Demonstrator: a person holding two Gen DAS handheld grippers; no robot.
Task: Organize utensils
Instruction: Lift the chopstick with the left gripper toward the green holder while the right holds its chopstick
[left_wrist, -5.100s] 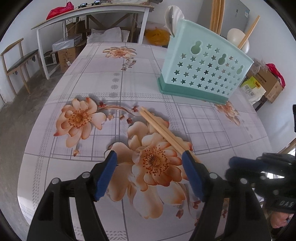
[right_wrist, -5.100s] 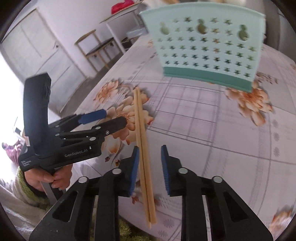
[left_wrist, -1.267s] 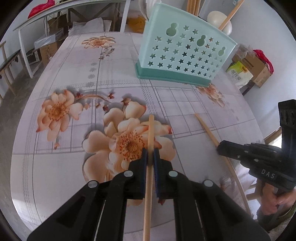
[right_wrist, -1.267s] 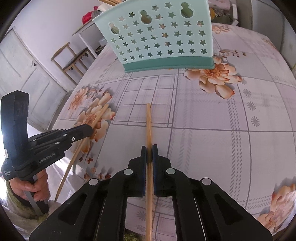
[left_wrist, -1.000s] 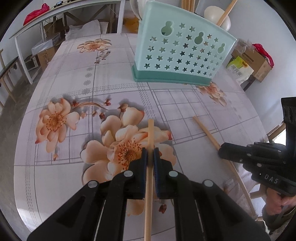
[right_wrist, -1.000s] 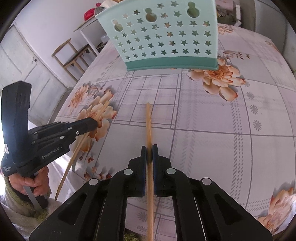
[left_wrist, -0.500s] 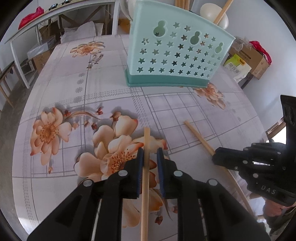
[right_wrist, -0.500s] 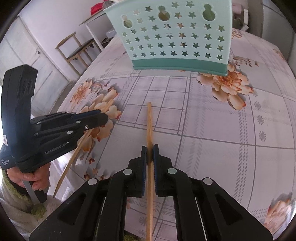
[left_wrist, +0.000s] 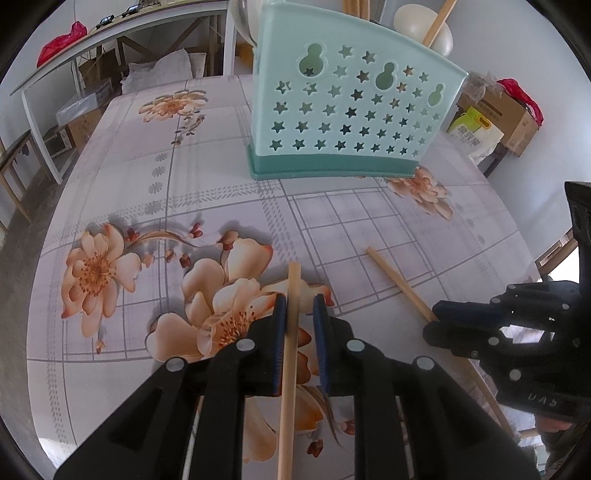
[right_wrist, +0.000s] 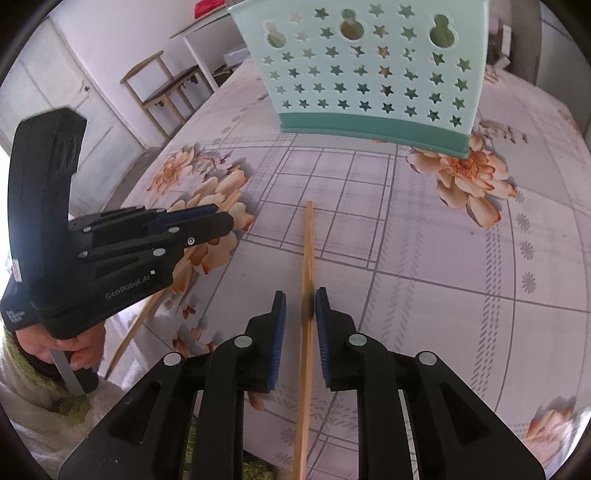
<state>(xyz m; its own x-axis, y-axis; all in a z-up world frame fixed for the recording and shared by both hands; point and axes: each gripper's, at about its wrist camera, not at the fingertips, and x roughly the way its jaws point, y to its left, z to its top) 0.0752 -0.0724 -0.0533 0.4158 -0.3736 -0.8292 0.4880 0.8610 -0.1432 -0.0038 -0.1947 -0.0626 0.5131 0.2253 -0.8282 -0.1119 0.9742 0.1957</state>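
A wooden chopstick (left_wrist: 290, 350) runs between the blue pads of my left gripper (left_wrist: 300, 306). It leans on the left pad and a gap shows to the right pad, so the jaws are open. In the right wrist view a second chopstick (right_wrist: 307, 251), blurred near the pads, lies between the fingers of my right gripper (right_wrist: 300, 299), whose jaws are opening with gaps on both sides. The pale teal utensil holder (left_wrist: 351, 110) with star holes stands upright farther back on the table, also seen as the holder (right_wrist: 369, 66). Chopsticks and spoons stick out of its top.
The flowered tablecloth (left_wrist: 147, 166) covers the table, and both chopsticks reach past its near edge. A person's hand (right_wrist: 74, 350) holds the left gripper body (right_wrist: 147, 240). A white side table (left_wrist: 110, 40), a chair (right_wrist: 166, 85) and cardboard boxes (left_wrist: 513, 110) stand around.
Both grippers were shut on their chopsticks a second ago. The left jaws parted first, then the right. The holder looks a little nearer in both views.
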